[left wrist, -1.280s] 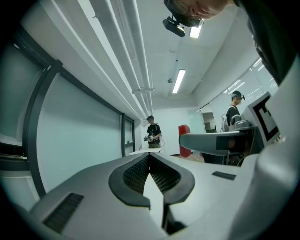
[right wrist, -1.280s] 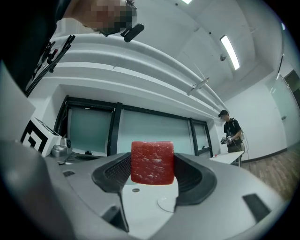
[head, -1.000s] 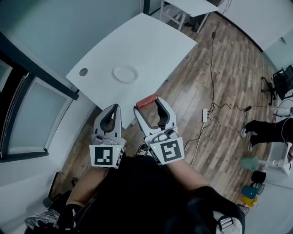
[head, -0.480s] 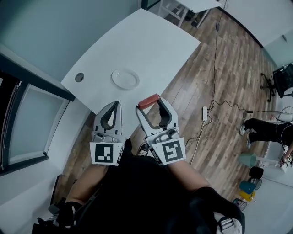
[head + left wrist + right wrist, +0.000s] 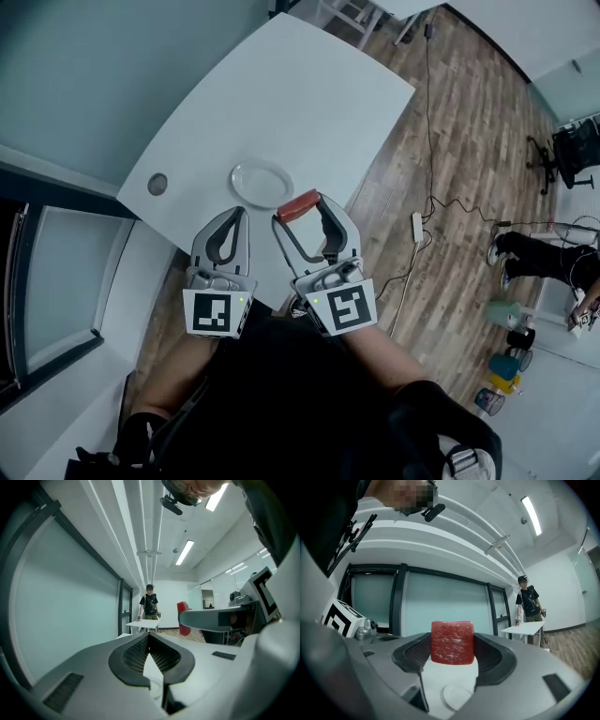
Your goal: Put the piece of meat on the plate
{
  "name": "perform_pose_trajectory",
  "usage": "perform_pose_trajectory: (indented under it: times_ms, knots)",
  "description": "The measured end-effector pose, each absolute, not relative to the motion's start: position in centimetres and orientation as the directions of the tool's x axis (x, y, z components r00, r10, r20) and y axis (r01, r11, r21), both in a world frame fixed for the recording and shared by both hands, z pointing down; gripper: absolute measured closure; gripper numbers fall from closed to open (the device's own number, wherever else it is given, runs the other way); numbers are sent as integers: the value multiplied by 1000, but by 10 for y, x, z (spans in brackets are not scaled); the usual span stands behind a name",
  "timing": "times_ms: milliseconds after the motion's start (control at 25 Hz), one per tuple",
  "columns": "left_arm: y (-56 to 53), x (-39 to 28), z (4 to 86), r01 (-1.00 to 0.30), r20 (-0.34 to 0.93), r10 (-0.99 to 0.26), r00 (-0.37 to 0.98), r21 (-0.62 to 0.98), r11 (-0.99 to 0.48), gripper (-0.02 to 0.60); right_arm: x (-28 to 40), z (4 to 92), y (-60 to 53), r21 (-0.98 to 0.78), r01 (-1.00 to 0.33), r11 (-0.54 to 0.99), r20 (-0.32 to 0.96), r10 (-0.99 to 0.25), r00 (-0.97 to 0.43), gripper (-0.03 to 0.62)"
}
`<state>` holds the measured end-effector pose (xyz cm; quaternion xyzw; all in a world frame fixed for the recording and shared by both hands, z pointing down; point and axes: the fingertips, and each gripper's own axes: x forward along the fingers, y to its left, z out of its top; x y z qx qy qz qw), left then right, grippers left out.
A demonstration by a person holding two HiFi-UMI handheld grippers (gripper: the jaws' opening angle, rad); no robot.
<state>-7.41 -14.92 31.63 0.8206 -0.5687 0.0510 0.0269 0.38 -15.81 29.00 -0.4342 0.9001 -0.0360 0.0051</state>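
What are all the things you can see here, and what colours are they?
table: one, white, in front of the person
plate: one, white, empty, near the table's close edge
round cap: one, grey, set in the table left of the plate
piece of meat: one, red, held in the air near the plate
floor: brown wood, right of the table
power strip: one, white, on the floor
other person: one, dark clothes, standing by a small far table
left gripper: one, grey and white, shut, empty
right gripper: one, grey and white, shut on the piece of meat
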Motion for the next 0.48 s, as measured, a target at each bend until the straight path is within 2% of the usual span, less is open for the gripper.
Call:
perform_pose_trajectory:
  times_ms: [480]
  knots:
    - [-187, -98, 355, -911, 204, -889, 411, 59, -408, 592, -11, 329, -192, -87, -844, 529, 125, -835, -536, 309]
